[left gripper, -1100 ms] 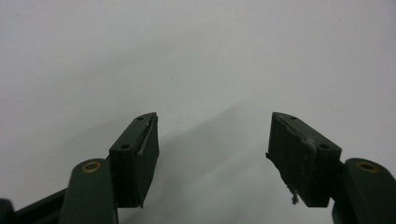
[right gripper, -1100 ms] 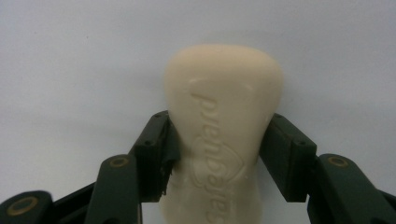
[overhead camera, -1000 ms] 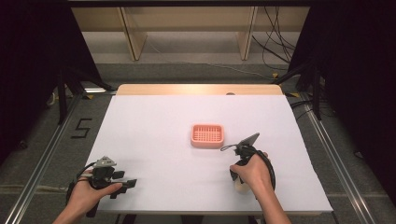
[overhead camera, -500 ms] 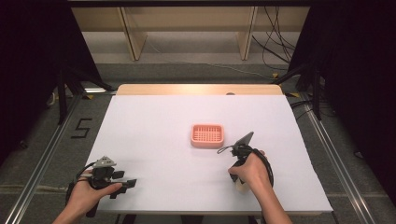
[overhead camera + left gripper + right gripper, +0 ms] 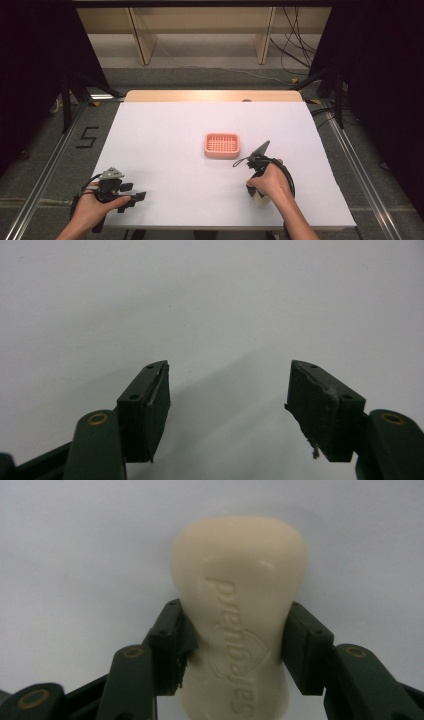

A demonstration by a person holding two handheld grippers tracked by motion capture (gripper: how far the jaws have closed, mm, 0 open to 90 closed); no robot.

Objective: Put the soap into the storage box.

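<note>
A cream soap bar (image 5: 240, 610) with raised lettering lies on the white table sheet (image 5: 165, 135). My right gripper (image 5: 235, 625) has just been closing its jaws on the bar, and both pads now touch its sides. In the high view the bar (image 5: 260, 199) peeks out under the right hand at the front right. A pink slatted soap dish (image 5: 221, 145) sits at the table's middle, a little beyond that hand. My left gripper (image 5: 227, 385) rests at the front left (image 5: 134, 197), open, with only bare sheet between its jaws.
A bare wooden strip (image 5: 210, 96) runs along the table's far edge. Metal rails (image 5: 47, 170) flank the table on both sides. Shelving legs and loose cables (image 5: 295, 55) lie on the floor beyond.
</note>
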